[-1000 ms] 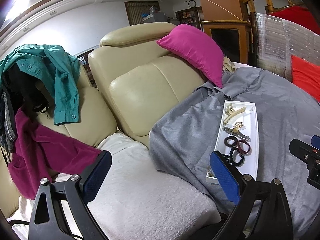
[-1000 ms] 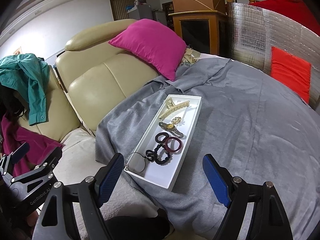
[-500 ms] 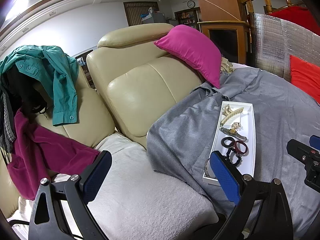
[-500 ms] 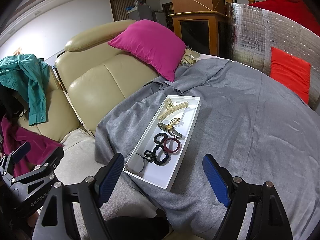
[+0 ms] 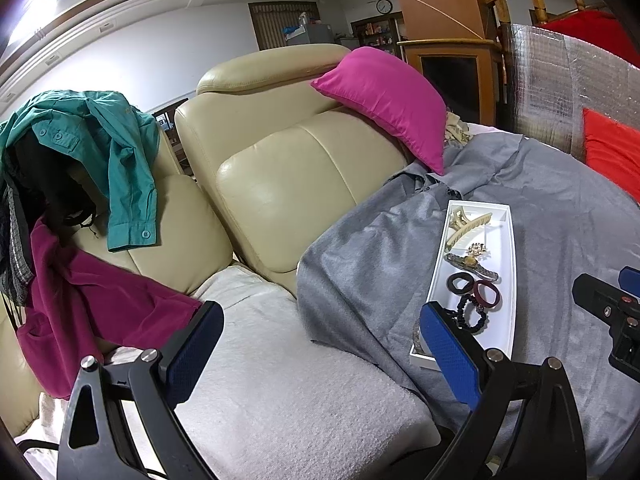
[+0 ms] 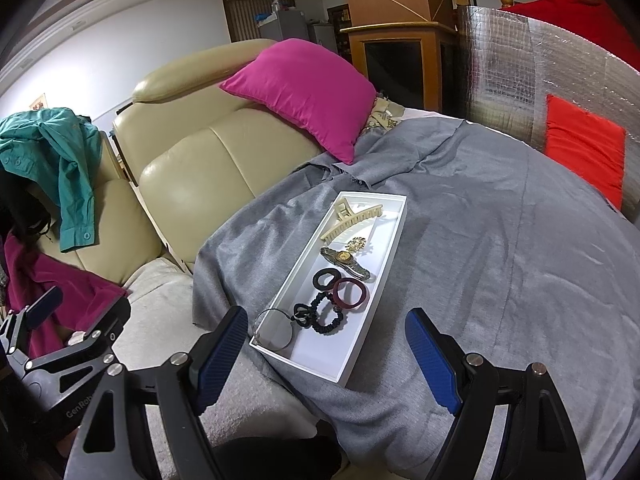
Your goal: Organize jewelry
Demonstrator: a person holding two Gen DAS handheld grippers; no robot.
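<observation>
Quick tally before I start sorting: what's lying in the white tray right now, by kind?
In the white tray:
Hair claw clip, cream: 1
Gold brooch-like piece: 1
Wristwatch: 1
Ring-shaped bands: 2, black and maroon
Black beaded bracelet or scrunchie: 1, with small black rings tangled at one end
Thin wire hoop: 1
Total: 7

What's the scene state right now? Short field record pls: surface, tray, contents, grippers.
surface: grey cloth draped beside a beige sofa
tray: white tray lying on the cloth
contents: cream hair claw, gold brooch, wristwatch, black ring, maroon ring, black scrunchie, thin hoop
left gripper: open, empty
right gripper: open, empty, short of the tray
</observation>
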